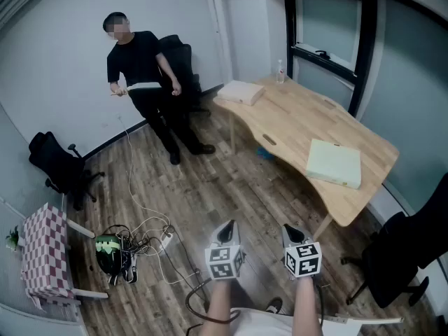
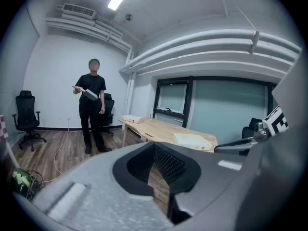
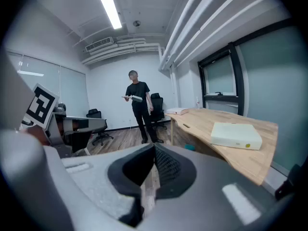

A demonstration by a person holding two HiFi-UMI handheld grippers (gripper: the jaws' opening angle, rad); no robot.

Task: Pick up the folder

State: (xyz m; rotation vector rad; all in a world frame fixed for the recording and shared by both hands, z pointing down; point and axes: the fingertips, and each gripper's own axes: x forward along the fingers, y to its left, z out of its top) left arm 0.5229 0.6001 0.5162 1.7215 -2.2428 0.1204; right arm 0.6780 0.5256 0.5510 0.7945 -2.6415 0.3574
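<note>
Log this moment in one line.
stage: pre-grasp | left gripper: shut, empty | right gripper: shut, empty | folder: flat on desk, untouched, out ahead of both grippers

Matt pale folder [image 1: 334, 162] on smooth light-wood table [image 1: 294, 121]

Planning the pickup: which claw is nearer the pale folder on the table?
Right. In the head view the right claw is below-left of the folder; the left claw is farther left.
</note>
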